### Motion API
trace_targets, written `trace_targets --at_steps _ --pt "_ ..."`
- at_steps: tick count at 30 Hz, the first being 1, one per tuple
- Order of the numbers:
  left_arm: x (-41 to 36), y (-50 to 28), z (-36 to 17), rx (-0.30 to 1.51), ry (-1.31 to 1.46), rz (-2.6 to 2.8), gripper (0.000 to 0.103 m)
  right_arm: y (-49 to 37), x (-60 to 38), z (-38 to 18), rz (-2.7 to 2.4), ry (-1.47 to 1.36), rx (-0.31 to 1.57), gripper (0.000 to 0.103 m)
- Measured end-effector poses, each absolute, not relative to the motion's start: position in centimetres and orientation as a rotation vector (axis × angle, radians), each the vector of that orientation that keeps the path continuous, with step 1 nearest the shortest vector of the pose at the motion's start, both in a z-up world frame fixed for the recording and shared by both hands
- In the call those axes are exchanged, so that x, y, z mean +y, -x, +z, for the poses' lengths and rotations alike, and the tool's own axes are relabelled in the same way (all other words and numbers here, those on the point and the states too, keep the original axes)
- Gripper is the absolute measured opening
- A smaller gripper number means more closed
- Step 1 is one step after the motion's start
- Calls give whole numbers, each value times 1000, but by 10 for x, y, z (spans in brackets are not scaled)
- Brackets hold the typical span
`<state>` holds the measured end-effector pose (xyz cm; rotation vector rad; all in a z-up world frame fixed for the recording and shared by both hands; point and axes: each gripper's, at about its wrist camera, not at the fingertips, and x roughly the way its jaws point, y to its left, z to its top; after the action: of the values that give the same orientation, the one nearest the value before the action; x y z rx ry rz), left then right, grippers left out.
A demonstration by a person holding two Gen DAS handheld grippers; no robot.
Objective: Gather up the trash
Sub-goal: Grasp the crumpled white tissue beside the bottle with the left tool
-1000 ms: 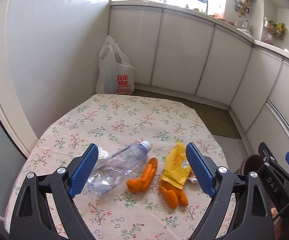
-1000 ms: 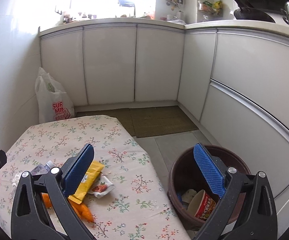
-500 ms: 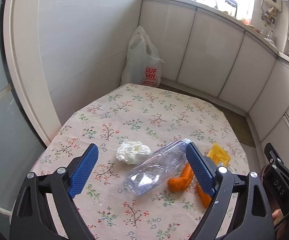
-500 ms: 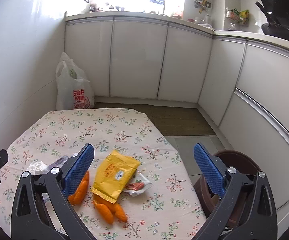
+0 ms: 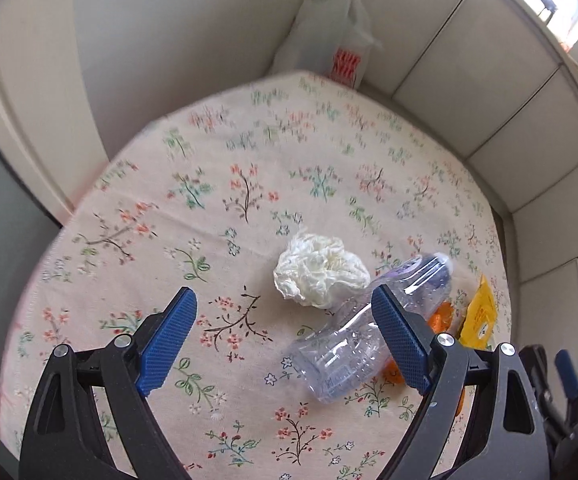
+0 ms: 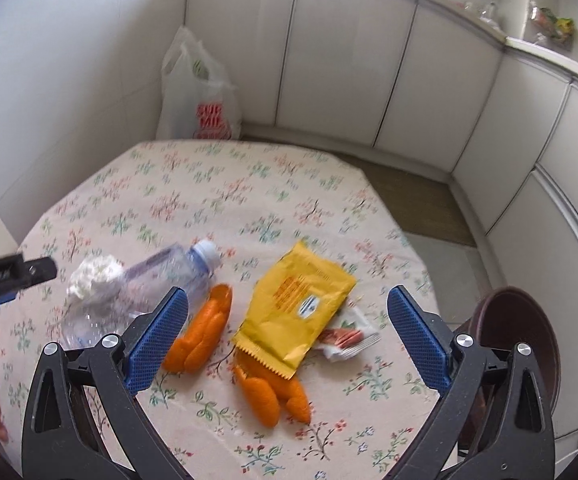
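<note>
Floral cloth on the table (image 5: 249,168) is seen bare toward its far rim. The left gripper (image 5: 285,340) is held wide and empty; crumpled tissue (image 5: 321,270) lies just ahead, a clear bottle (image 5: 353,344) beside its right finger.

The right gripper (image 6: 287,340) is spread wide, empty, above the yellow wrapper (image 6: 297,308) and orange peels (image 6: 201,336); a brown bin (image 6: 529,340) is seen past the table's right edge.

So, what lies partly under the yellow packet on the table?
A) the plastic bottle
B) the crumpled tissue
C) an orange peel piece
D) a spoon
C: an orange peel piece sticks out from beneath the lower edge of the yellow packet; tissue and bottle lie apart, to its left.
</note>
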<state>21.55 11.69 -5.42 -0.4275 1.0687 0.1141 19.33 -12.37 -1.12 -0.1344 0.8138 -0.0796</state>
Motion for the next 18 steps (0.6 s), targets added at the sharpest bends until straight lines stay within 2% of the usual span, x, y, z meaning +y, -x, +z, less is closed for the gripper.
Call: trace_targets --at_steps 4,10,16,18 --pt "131 -241 -71 1132 416 159 87 -195 -125 -19 -57 122 853 96" --pt "137 -264 -108 1226 617 92 87 -199 -132 -22 -53 116 871 96" --pt "115 -272 -107 1197 506 89 87 -208 -136 -31 -43 92 907 96" --pt "99 -272 -107 1194 405 77 78 -210 -138 -33 -45 87 913 96"
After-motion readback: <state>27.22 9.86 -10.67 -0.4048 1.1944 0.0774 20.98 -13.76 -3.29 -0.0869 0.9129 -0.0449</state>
